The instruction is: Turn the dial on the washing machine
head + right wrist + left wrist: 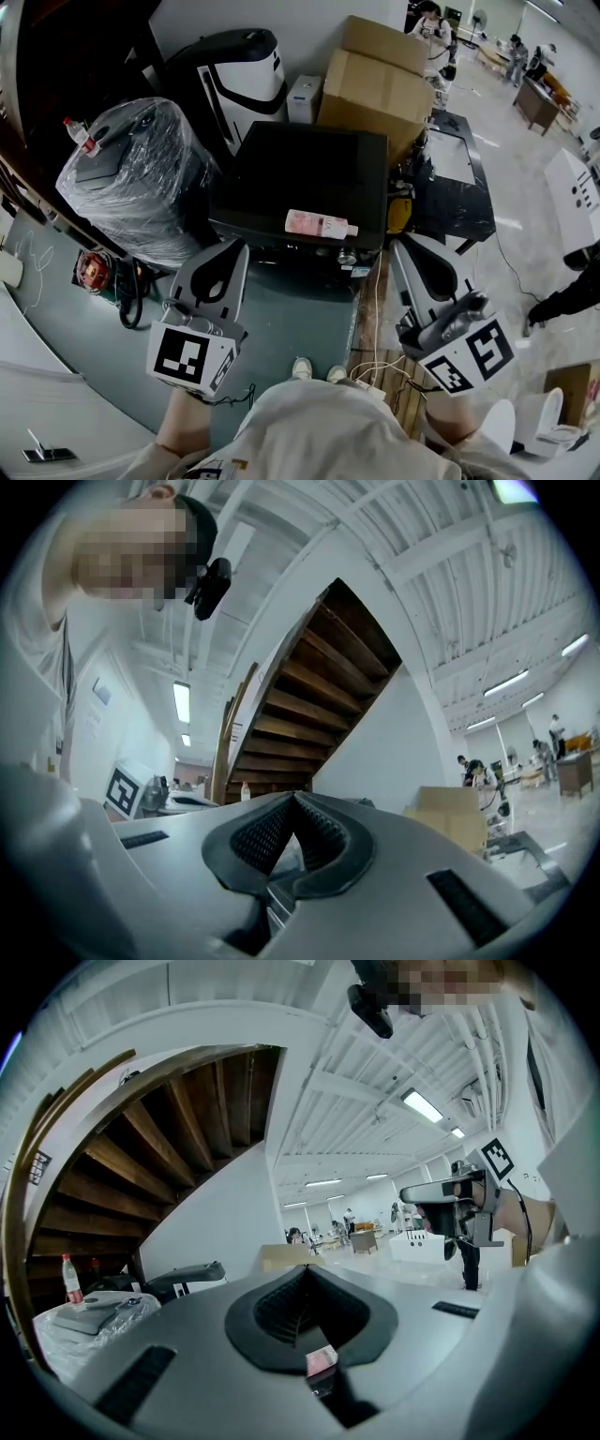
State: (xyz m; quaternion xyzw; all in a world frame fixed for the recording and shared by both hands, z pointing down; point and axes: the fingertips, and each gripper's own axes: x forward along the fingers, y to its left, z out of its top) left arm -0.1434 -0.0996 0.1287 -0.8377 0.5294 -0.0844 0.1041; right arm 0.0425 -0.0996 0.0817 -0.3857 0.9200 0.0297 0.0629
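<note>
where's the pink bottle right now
In the head view, near centre, the pink bottle lies on its side on the washing machine's black top, by the front edge toward the right, with the cardboard boxes behind it.

No text, brand or number is legible. Black-and-white square markers, without characters, stand on the cube [190,358] of the left gripper [232,248], seven o'clock, and of the right gripper [405,246], five o'clock. The label of the pink bottle [319,224], centre, is unreadable.
</note>
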